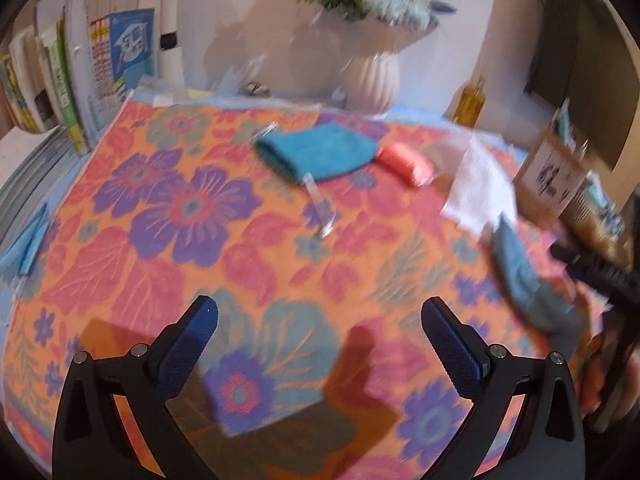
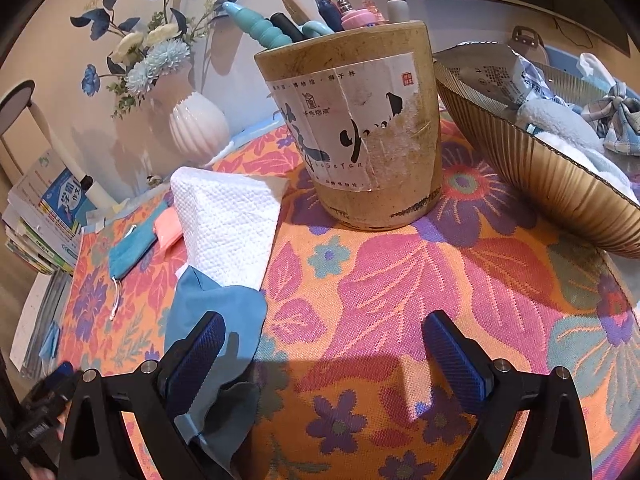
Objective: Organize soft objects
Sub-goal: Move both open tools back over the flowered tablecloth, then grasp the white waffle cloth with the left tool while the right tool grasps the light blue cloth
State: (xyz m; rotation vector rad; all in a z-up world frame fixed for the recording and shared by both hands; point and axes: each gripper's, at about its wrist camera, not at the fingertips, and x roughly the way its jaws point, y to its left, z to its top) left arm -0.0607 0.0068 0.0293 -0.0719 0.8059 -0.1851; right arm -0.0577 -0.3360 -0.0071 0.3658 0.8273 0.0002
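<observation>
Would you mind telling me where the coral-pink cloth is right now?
The coral-pink cloth lies on the floral tablecloth, between the teal pouch and the white paper towel.

Warm, moderately bright indoor light casts soft shadows of each claw onto the floral cloth (image 1: 192, 208) just beneath its fingers, the left wrist view smeared by motion blur ahead and to the right, the right wrist view sharper, both bowed and vignetted black at the fisheye edges.
</observation>
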